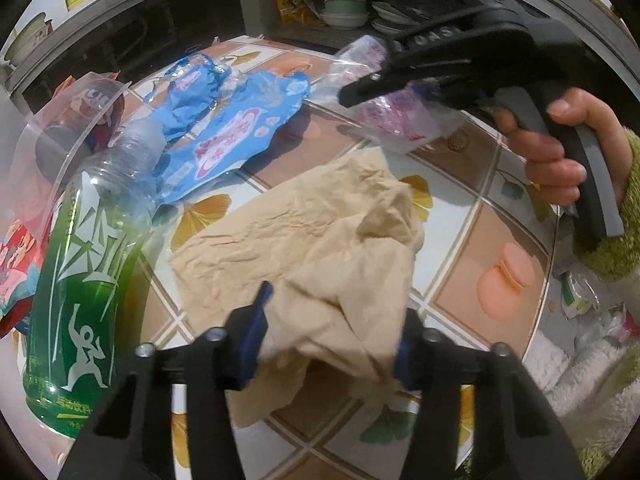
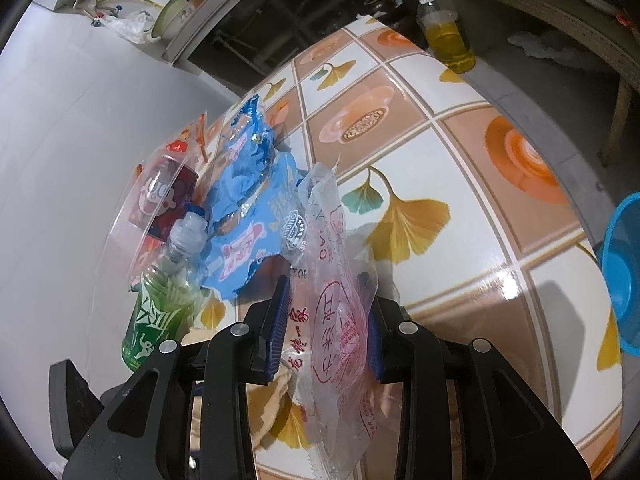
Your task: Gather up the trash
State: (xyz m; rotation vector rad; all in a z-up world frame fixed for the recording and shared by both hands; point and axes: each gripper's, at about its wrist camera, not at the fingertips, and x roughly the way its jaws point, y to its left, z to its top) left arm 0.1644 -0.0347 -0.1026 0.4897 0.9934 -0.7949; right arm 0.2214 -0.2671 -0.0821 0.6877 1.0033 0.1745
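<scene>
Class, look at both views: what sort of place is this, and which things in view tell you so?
Most likely a home kitchen or dining corner: stacked bowls on a shelf, a bottle of cooking oil at the table's far edge, and a tile-patterned tablecloth strewn with snack wrappers.

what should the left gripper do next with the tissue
Probably lift it. The left gripper has its pads against the crumpled tissue on the table, and the right gripper already holds a clear wrapper.
</scene>
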